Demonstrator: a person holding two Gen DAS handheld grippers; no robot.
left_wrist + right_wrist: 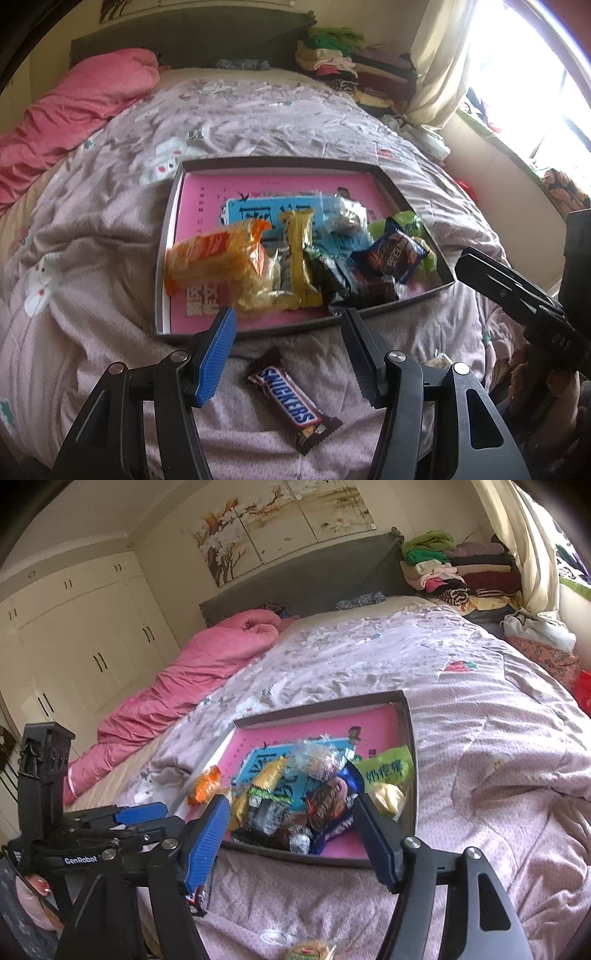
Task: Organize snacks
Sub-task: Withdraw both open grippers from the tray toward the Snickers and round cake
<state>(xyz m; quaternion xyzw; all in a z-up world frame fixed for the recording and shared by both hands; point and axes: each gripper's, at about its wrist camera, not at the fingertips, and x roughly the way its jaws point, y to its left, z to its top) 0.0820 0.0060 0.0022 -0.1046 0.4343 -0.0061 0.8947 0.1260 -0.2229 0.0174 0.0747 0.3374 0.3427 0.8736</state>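
Observation:
A grey-rimmed tray (277,160) with a pink floor lies on the bed and holds several wrapped snacks: an orange packet (214,258), a yellow bar (299,251), a blue packet (391,254) and a green one (388,771). A Snickers bar (291,398) lies on the quilt just in front of the tray. My left gripper (289,313) hovers open above it, fingers either side and apart from it. My right gripper (291,800) stands open over the tray's near edge (295,856), nothing pressed between its pads.
A rolled pink duvet (74,110) lies along the bed's left side. Folded clothes (443,565) are piled at the headboard's right. A loose snack (310,950) lies on the quilt near me. Wardrobe doors (92,646) stand at the left, a curtain (436,55) and window at the right.

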